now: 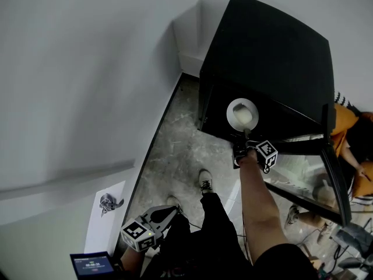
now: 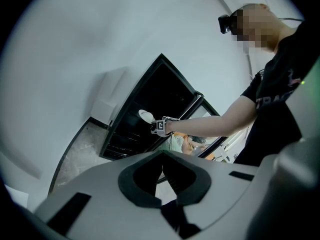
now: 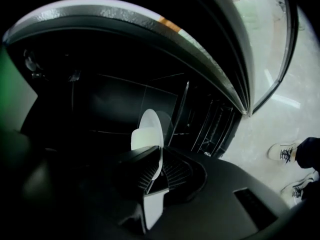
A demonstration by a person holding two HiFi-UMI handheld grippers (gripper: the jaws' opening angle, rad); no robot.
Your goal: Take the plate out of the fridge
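Note:
A white plate point(image 1: 242, 114) stands nearly on edge at the mouth of the black fridge point(image 1: 268, 57), whose glass door point(image 1: 303, 168) hangs open to the right. My right gripper point(image 1: 246, 136) reaches into the opening and is shut on the plate's lower rim. In the right gripper view the plate point(image 3: 150, 129) rises between the two jaws of the right gripper point(image 3: 159, 160), against the dark interior. My left gripper point(image 1: 173, 210) hangs low by my legs, far from the fridge. In the left gripper view the left gripper point(image 2: 163, 159) is shut and holds nothing; the plate point(image 2: 146, 115) shows far off.
A white wall runs along the left, with a grey speckled floor point(image 1: 175, 150) in front of the fridge. My shoes point(image 1: 205, 182) stand below the fridge. A sheet with a drawing point(image 1: 109, 203) and a tablet point(image 1: 90, 264) lie bottom left. A person in orange point(image 1: 345, 127) sits behind the door.

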